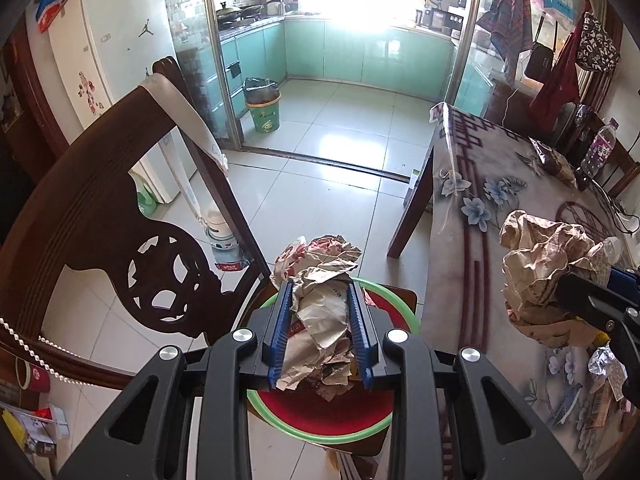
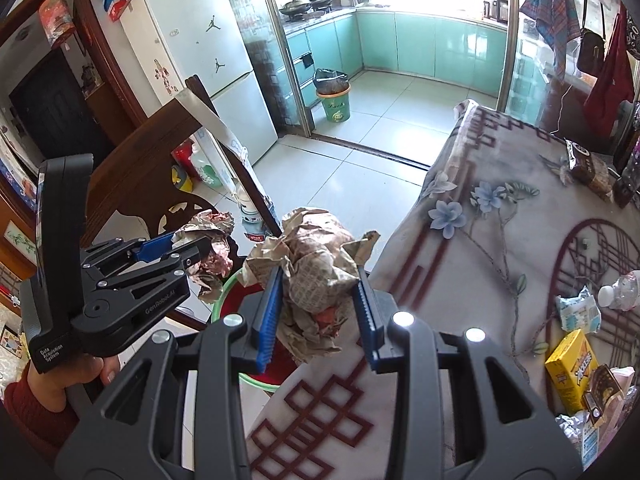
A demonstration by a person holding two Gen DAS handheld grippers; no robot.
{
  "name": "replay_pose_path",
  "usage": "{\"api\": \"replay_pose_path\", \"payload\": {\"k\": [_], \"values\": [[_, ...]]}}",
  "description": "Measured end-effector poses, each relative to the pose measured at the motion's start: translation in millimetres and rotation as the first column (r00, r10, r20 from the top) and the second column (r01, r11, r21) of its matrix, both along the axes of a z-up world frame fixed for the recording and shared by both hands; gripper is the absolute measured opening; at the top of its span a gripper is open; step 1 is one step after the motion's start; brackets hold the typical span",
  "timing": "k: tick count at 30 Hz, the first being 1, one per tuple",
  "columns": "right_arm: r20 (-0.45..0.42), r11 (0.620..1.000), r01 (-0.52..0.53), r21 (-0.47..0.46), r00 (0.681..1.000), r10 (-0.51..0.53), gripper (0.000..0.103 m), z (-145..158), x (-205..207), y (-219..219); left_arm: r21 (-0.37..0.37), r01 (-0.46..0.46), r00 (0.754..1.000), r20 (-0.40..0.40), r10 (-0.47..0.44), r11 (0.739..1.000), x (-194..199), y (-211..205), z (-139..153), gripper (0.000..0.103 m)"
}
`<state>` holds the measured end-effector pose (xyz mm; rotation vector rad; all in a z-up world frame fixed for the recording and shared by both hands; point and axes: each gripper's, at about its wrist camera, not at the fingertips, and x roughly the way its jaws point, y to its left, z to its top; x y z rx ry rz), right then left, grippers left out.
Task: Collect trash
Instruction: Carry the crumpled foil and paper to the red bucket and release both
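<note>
My left gripper [image 1: 320, 288] is shut on a crumpled paper wad [image 1: 320, 320] and holds it over a green-rimmed red bin [image 1: 340, 428] that sits on a chair. The left gripper also shows in the right wrist view [image 2: 188, 244]. My right gripper [image 2: 320, 276] is shut on a brown crumpled paper ball [image 2: 316, 264], held above the table's edge near the bin [image 2: 224, 296]. That ball also shows in the left wrist view [image 1: 544, 272]. More trash lies on the table: a yellow box [image 2: 572, 368], a wrapper [image 2: 578, 308] and a plastic bottle [image 2: 620, 292].
A dark carved wooden chair back [image 1: 120, 240] rises left of the bin. The table with a floral cloth [image 2: 480, 240] fills the right. A green waste bucket [image 1: 262, 106] stands at the kitchen doorway. A fridge [image 1: 116, 52] stands at far left.
</note>
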<state>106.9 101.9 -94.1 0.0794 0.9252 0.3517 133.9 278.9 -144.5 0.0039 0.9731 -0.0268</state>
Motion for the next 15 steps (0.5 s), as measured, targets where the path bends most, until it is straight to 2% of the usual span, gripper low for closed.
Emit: {"api": "replay_pose_path", "payload": {"k": [9,15], "values": [[-0.028,1.0,0.003,-0.008,1.0,-0.004,0.035,-10,8,10,-0.01,0.002,0.999,-0.035,-0.002,1.0,14,9,-14,0.026],[-0.026,1.0,0.001,-0.015,1.0,-0.001,0.036,-10,12,13,-0.029,-0.003,0.998,-0.059,0.001,1.0,21,13,-19,0.032]]}}
